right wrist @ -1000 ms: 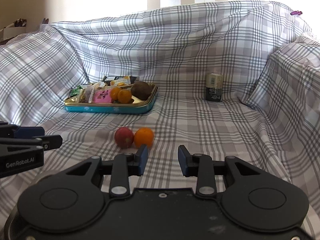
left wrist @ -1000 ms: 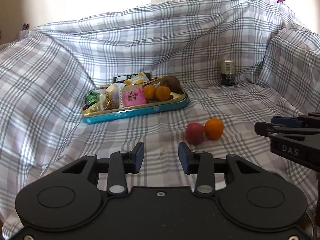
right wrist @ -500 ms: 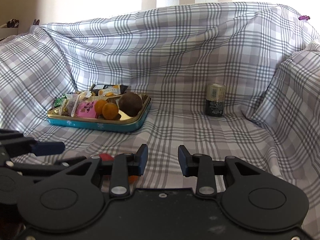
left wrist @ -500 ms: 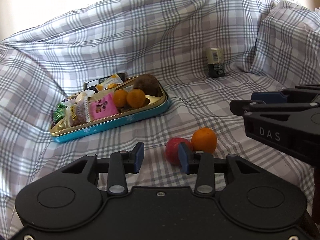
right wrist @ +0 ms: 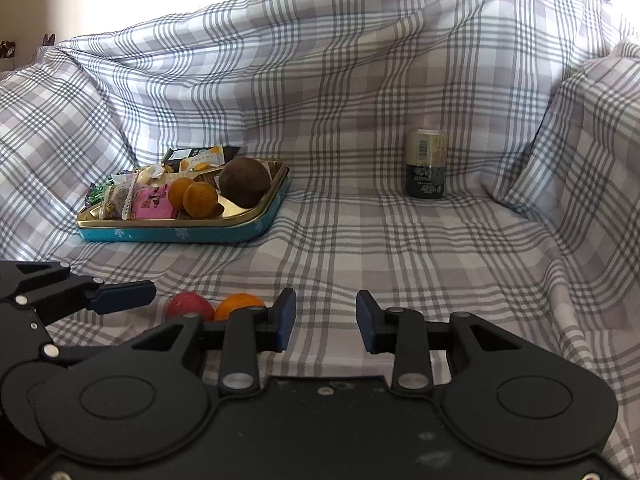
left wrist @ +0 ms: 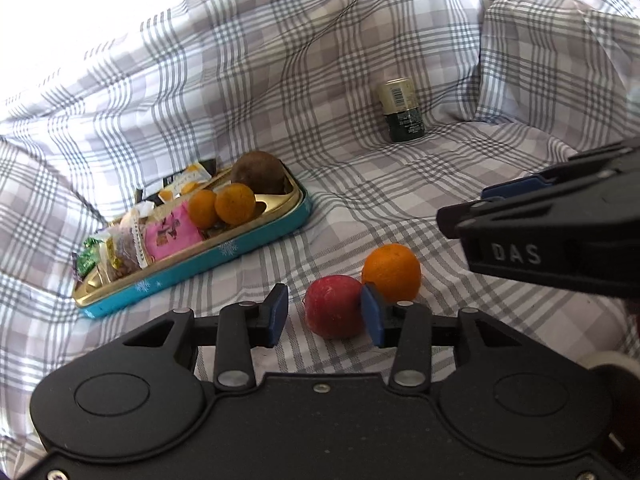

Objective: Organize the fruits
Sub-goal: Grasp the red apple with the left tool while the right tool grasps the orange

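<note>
Left gripper [left wrist: 323,316] fingers spreading, red apple [left wrist: 333,307] between them low centre, right pad [left wrist: 371,314] at its side, left pad clear. Orange [left wrist: 392,271] touches apple behind. Right gripper [right wrist: 325,320] at its narrowest, a gap showing, nothing between. Tin tray [left wrist: 224,254] of snacks and fruit at left; can [left wrist: 401,111] upper right.

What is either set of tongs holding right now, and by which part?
Nothing. The left tongs are opening around the red fruit on the cloth, pads not pressing it. The right tongs are shut on nothing.
</note>
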Demonstrator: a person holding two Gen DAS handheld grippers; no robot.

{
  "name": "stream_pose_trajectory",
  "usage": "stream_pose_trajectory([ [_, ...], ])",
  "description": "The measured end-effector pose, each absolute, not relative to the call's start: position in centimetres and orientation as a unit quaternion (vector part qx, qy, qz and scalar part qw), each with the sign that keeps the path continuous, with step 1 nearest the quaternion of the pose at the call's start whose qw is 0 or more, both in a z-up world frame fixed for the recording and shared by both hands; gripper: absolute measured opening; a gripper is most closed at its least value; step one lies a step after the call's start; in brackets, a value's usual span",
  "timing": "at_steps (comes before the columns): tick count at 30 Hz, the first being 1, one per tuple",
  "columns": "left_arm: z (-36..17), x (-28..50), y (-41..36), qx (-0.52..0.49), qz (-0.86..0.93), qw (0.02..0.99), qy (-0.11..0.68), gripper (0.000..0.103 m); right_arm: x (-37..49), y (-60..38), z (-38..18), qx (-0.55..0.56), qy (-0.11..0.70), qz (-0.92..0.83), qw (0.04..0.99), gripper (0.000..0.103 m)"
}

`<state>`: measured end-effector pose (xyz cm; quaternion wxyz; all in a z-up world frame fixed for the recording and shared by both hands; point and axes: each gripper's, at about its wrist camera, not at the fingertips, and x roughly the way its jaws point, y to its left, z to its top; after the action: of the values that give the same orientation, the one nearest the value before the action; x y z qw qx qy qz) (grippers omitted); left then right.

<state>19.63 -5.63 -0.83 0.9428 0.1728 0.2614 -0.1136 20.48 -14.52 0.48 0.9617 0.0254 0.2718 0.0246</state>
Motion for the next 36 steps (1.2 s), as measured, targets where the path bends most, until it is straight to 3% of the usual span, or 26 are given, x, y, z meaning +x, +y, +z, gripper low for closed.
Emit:
stream_pose_trajectory([
  [22, 0.0, 21.3, 0.2, 0.054, -0.029, 0.958, 0.28, 0.051, 21.8, -11.2, 0.3, 0.003, 0.288, 0.09, 0.953, 0.036],
  [29, 0.2, 21.4, 1.0, 0.033, -0.025, 0.96, 0.278, 0.051, 22.2, -9.6, -0.3, -0.026, 0.289, 0.105, 0.951, 0.044],
  [36, 0.6, 21.3, 1.5, 0.004, -0.032, 0.963, 0.266, 0.051, 22.4, -8.9, -0.8, -0.036, 0.297, 0.123, 0.946, 0.044],
])
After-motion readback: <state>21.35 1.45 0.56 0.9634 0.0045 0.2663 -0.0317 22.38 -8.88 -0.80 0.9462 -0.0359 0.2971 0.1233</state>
